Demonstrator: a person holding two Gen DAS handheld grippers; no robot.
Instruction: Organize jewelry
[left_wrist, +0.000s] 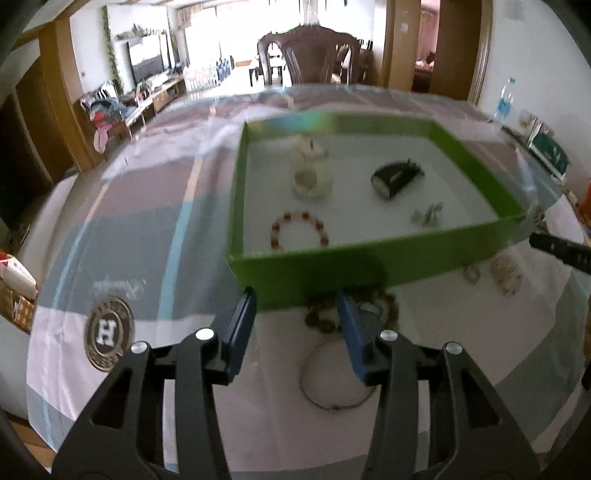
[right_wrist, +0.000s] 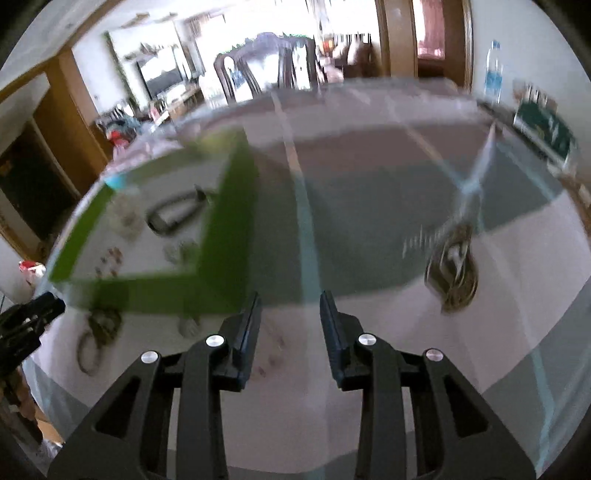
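Observation:
A green box (left_wrist: 369, 258) sits on the table with a red bead bracelet (left_wrist: 300, 230), a white bracelet stack (left_wrist: 311, 173), a black watch (left_wrist: 395, 177) and small silver earrings (left_wrist: 428, 214) inside. In front of the box lie a brown bead bracelet (left_wrist: 325, 319) and a thin silver bangle (left_wrist: 332, 380). My left gripper (left_wrist: 297, 314) hangs open just above them, nothing between its pads. My right gripper (right_wrist: 290, 317) is open over bare cloth right of the green box (right_wrist: 225, 221); blurred small beads (right_wrist: 273, 354) lie beneath it. A pale bracelet (left_wrist: 506, 275) lies at the right.
The patterned tablecloth (left_wrist: 147, 240) carries a round H emblem (left_wrist: 108, 328). A second emblem (right_wrist: 452, 269) shows in the right wrist view. A water bottle (left_wrist: 505, 98) and a green carton (left_wrist: 550, 155) stand at the far right edge. A dark chair (left_wrist: 314, 55) stands behind the table.

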